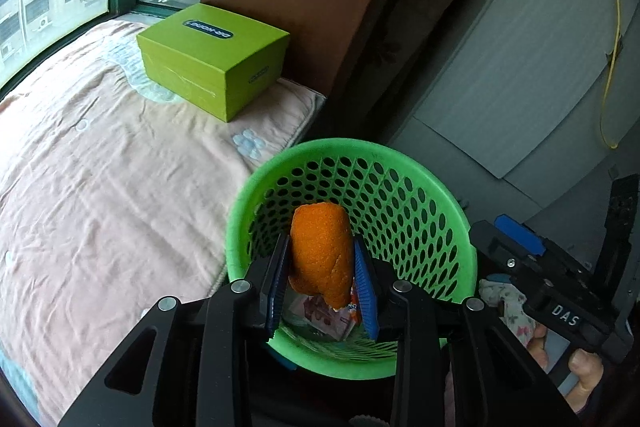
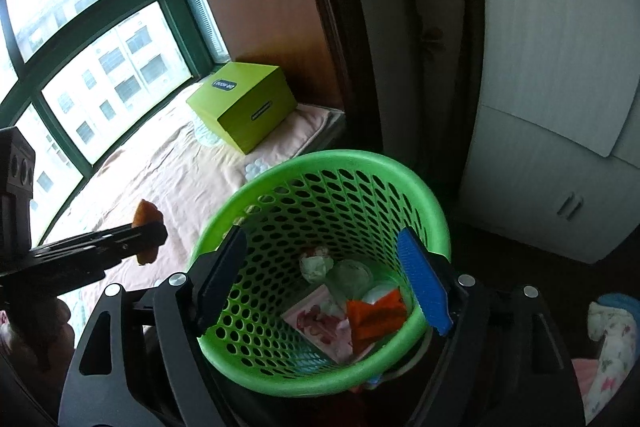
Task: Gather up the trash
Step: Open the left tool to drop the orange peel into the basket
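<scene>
My left gripper is shut on an orange peel and holds it over the near rim of the green perforated trash basket. In the right wrist view the peel sticks out of the left gripper, left of the basket. My right gripper is open and empty, its fingers spread above the basket's mouth. Inside lie an orange wrapper, a pink printed packet and crumpled pale trash.
A lime-green box sits on a pink blanket on the window-side bed, also in the right wrist view. Window panes are behind it. A grey cabinet stands to the right. Floral cloth lies at the lower right.
</scene>
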The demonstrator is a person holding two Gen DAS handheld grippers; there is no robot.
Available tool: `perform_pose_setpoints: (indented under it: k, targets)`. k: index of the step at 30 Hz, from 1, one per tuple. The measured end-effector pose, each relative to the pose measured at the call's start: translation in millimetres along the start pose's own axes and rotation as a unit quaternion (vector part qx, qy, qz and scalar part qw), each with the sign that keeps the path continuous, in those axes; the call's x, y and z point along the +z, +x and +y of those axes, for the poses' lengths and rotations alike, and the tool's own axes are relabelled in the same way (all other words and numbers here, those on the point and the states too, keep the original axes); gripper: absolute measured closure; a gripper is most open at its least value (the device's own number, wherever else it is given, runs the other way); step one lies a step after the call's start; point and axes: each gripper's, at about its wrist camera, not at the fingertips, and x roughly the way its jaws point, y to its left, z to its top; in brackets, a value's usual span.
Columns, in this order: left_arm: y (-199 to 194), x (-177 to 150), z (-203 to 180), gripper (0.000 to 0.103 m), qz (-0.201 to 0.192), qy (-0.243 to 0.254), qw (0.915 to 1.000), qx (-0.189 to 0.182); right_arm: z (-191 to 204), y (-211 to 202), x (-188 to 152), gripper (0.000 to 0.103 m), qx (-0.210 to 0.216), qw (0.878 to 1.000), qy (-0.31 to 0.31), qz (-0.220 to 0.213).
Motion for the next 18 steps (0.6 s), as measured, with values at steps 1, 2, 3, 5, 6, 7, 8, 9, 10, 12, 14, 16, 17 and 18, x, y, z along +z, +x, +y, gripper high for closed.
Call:
perform_pose_setpoints:
  k: [1,2,3,5,6,7,8,9,10,12,14,16,17,18]
  targets:
    - [1.7,-0.1,-1.4,0.073,0.002,0.001,1.0,-0.001,-1.1,-0.9,-0.1,0.025,0.0,1.0,0.002,0.0]
    - [3.3,-0.3,-3.1,0.073,0.003,0.002,1.0,-0.003,-2.1,-1.9,-0.2,0.025,0.001,1.0,0.004,-0.001]
    - [4.6,-0.7,-4.7,0.073,0.005,0.004,1.0,-0.003,-2.8,-2.4,-0.1,0.025,0.001,1.0,0.005,-0.001]
    - [7.2,-1.4,-9.2,0.072,0.007,0.009,0.9999,-0.006,-3.4,-3.5,-0.3,0.025,0.0,1.0,0.006,-0.002]
    - [8.4,-1.8,-11.1,0.072,0.008,0.011,0.9999,-0.007,-3.5,-3.9,-0.7,0.025,-0.002,1.0,0.006,-0.003]
    - [10.0,-2.3,-13.2,0.07,0.01,0.014,0.9998,-0.008,-3.9,-4.2,-1.2,0.024,-0.001,1.0,0.006,-0.003]
    - [10.5,-2.6,-13.9,0.069,0.01,0.014,0.9998,-0.008,-4.1,-4.3,-1.7,0.024,0.0,1.0,0.007,-0.002]
    - [11.1,-2.8,-14.5,0.068,0.011,0.014,0.9998,-0.009,-4.3,-4.4,-1.9,0.024,0.001,1.0,0.008,-0.002]
    - [11.7,-3.2,-14.8,0.066,0.012,0.013,0.9998,-0.012,-4.1,-4.4,-2.3,0.024,0.0,1.0,0.007,-0.002]
    - [12.5,-3.0,-14.9,0.062,0.012,0.013,0.9998,-0.013,-4.4,-4.0,-1.9,0.024,-0.001,1.0,0.007,-0.002]
    - [10.4,-2.9,-14.6,0.056,0.008,0.014,0.9998,-0.011,-5.1,-4.7,-1.7,0.024,0.001,1.0,0.009,-0.003]
    - [7.6,-2.8,-12.5,0.051,0.005,0.011,0.9999,-0.006,-5.0,-5.3,-1.8,0.024,0.001,1.0,0.009,-0.004]
    - [5.8,-2.4,-10.9,0.051,0.002,0.009,1.0,-0.003,-4.6,-5.5,-2.0,0.024,0.001,1.0,0.008,-0.004]
    - [4.8,-1.9,-9.5,0.05,0.001,0.007,1.0,-0.001,-4.3,-5.5,-2.1,0.024,0.002,1.0,0.008,-0.004]
